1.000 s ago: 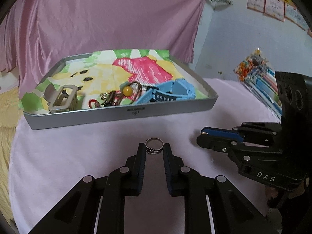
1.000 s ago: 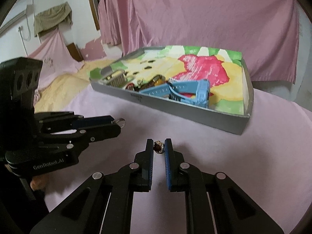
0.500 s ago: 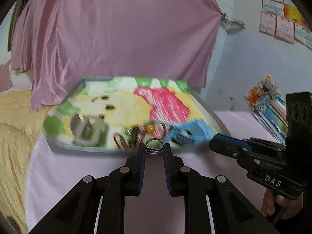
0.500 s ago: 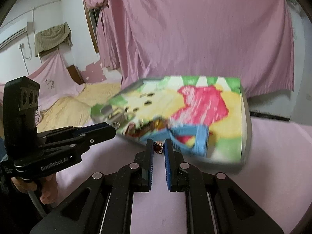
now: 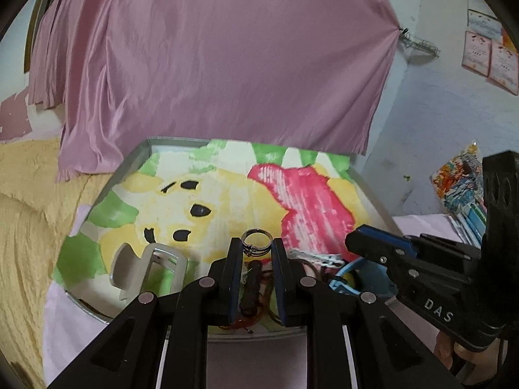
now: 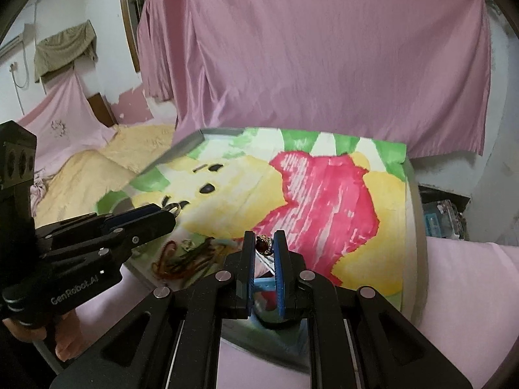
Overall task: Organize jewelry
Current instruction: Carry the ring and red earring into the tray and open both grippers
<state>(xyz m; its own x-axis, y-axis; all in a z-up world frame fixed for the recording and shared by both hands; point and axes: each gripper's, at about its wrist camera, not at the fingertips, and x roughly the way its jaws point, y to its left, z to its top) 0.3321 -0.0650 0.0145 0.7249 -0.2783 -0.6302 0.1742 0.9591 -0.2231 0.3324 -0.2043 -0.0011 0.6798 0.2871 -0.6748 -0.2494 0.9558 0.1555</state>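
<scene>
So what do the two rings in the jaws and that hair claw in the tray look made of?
Silver ring: likely polished metal, grey and glinting. Gold-toned ring: seemingly metal set with a dark red glossy stone. Hair claw: probably matte grey plastic, though painted metal is possible.

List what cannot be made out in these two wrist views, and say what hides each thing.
- Blue watch, left wrist view: mostly hidden behind both grippers.
- Red-stone ring, right wrist view: band hidden by the right gripper clamping it.
- Red cord, left wrist view: partly hidden by the left gripper, which holds the silver ring.
- Tray near wall, right wrist view: hidden behind the gripper body.
</scene>
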